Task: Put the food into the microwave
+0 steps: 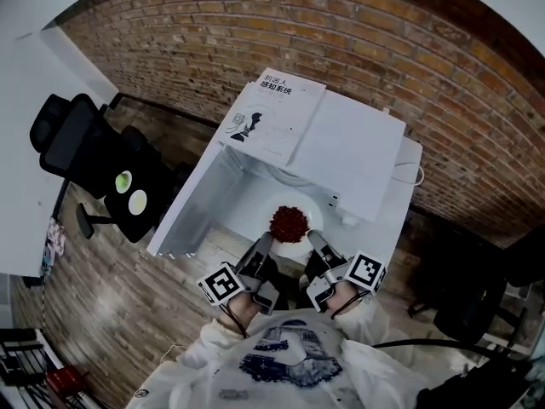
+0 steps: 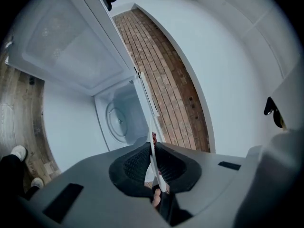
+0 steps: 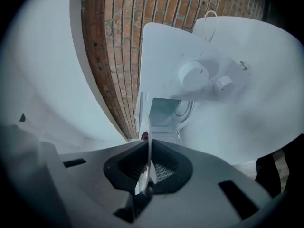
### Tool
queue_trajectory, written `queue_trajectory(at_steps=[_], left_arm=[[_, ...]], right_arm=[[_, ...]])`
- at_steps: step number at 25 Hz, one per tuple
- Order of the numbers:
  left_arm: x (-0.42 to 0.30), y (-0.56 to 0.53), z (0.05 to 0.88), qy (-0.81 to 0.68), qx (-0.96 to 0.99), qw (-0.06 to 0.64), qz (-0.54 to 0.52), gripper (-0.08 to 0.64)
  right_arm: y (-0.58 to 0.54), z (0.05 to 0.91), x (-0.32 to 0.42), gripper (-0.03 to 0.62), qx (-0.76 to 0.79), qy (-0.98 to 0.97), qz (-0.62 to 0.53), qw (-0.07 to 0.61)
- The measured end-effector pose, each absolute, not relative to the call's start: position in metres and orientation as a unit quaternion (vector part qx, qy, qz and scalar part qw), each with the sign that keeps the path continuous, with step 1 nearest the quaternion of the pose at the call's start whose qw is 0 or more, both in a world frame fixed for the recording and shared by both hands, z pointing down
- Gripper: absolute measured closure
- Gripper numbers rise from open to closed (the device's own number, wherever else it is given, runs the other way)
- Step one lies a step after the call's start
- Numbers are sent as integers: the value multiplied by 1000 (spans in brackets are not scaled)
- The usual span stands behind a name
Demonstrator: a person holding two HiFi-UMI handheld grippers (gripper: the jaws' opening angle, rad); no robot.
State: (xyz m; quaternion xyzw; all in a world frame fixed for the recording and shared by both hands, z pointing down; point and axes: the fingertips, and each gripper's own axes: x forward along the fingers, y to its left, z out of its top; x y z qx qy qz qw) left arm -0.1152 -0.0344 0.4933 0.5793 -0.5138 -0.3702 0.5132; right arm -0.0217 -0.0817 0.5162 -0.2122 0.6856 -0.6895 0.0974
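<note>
Left tool (image 1: 265,245) and right tool (image 1: 316,242) pinch opposite edges of the plate (image 1: 294,250), red food (image 1: 289,222) heaped on it, at the open microwave (image 1: 358,143).

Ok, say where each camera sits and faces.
Head view: on the person's head, looking steeply down at the open microwave; left gripper, right gripper and sleeves show.
Left gripper view: rides the left gripper, faces the cavity; its jaws pinch the plate rim.
Right gripper view: rides the right gripper, faces the knobs; jaws pinch the plate too.
Shared: plate, microwave.
</note>
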Motion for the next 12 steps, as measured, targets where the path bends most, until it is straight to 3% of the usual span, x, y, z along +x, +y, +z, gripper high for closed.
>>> queue_trajectory(at_steps=[12], left_arm=[[-151, -67, 505, -412, 632, 573, -321, 522]], right_arm=[[-90, 524, -49, 566, -308, 667, -656, 175]])
